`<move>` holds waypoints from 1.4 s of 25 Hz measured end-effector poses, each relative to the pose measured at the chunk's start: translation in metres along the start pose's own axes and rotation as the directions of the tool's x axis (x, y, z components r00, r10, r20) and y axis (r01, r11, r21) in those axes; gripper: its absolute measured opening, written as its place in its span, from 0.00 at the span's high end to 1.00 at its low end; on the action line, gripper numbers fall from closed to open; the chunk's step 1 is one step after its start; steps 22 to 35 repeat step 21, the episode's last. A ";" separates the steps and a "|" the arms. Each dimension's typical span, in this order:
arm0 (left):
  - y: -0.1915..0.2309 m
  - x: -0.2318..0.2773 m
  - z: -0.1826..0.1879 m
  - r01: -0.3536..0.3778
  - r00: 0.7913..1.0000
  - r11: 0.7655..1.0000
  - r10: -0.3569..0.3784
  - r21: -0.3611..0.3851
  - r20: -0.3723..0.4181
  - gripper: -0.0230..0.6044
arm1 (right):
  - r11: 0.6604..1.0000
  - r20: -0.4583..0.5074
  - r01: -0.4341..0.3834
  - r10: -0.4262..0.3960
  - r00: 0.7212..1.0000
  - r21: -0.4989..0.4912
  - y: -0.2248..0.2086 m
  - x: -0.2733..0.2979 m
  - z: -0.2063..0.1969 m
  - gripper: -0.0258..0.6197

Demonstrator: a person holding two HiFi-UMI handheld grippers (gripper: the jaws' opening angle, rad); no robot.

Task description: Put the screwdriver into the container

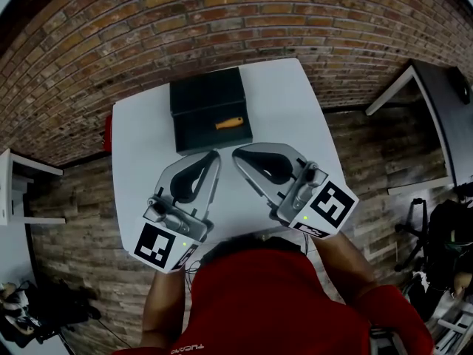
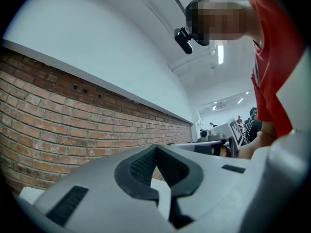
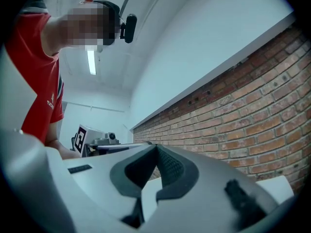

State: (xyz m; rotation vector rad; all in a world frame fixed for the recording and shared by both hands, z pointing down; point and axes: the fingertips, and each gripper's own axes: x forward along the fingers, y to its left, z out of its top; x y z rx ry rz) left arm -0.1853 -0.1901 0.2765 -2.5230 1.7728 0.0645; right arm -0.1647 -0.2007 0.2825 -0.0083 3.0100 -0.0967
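Observation:
An orange-handled screwdriver [image 1: 229, 123] lies inside the black container [image 1: 194, 98] at the far side of the white table [image 1: 288, 106]. Nearer the person, my left gripper [image 1: 215, 154] rests with its jaws shut and nothing between them. My right gripper [image 1: 236, 154] lies beside it, also shut and empty, tips almost meeting the left's. In the left gripper view the left gripper [image 2: 156, 148] has its dark pads together at the tip, aimed up at the brick wall. The right gripper [image 3: 156, 146] shows the same in its own view.
A brick wall [image 1: 222, 21] runs behind the table. A white shelf [image 1: 18, 183] stands at the left and a dark desk [image 1: 436, 117] at the right. The person in a red shirt [image 1: 273, 302] stands at the table's near edge.

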 end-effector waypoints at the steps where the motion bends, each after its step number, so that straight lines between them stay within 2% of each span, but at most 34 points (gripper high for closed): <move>1: 0.001 -0.001 0.000 -0.001 1.000 1.000 0.001 -0.002 -0.001 0.94 | 1.000 -0.002 -0.001 0.001 1.000 0.000 0.001 0.001 -0.001 0.91; 35: 0.001 -0.012 -0.001 -0.005 1.000 1.000 0.005 -0.016 0.009 0.94 | 1.000 0.004 -0.012 0.012 1.000 -0.001 0.010 0.005 -0.002 0.91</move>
